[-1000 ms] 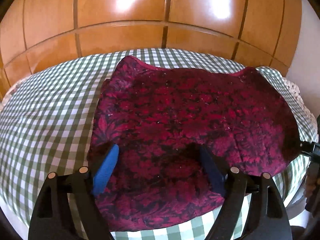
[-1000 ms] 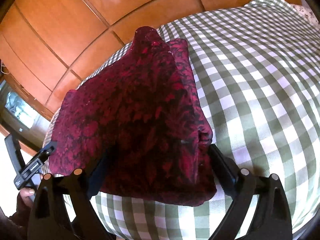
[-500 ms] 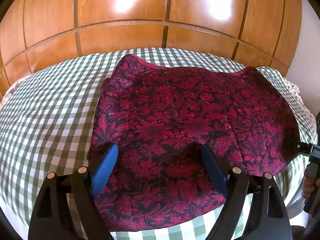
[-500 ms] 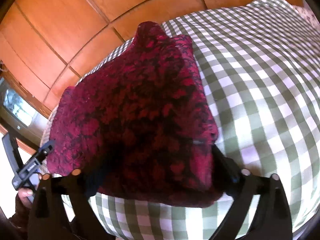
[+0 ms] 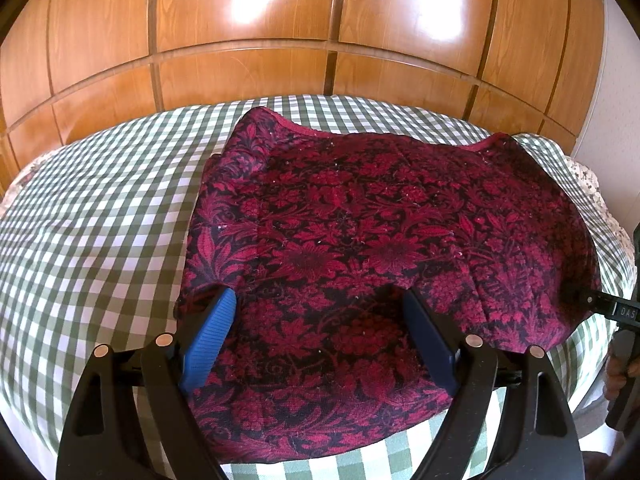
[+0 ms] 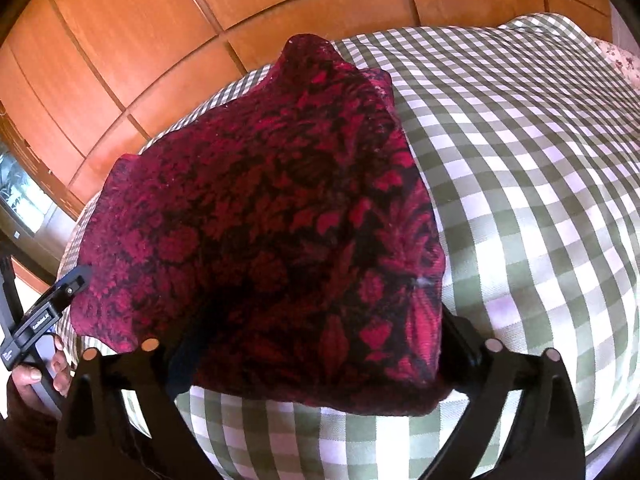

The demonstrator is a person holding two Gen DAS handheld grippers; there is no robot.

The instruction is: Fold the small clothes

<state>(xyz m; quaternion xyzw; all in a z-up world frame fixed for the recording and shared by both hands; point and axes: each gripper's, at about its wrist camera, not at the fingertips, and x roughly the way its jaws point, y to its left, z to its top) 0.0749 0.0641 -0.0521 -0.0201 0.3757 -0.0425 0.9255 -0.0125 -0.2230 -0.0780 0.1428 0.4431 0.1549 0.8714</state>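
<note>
A dark red floral garment (image 5: 360,240) lies spread on a green-and-white checked bed cover (image 5: 100,220). My left gripper (image 5: 316,308) is open, its blue pads (image 5: 212,332) wide apart over the garment's near left edge. In the right wrist view the garment (image 6: 260,220) drapes over my right gripper (image 6: 312,320), which stands wide open with its fingertips hidden under the cloth. The right gripper's tip also shows in the left wrist view (image 5: 616,312) at the garment's right corner. The left gripper shows at the left edge of the right wrist view (image 6: 44,312).
Wooden wardrobe panels (image 5: 320,20) rise right behind the bed. The checked cover (image 6: 520,160) stretches away to the right of the garment. A floral sheet edge (image 5: 592,184) shows at the bed's right side. A hand (image 6: 36,376) holds the left gripper.
Both grippers have moved slightly forward and lower over the garment. The garment has settled a little flatter on the bed. Both jaws stay wide apart.
</note>
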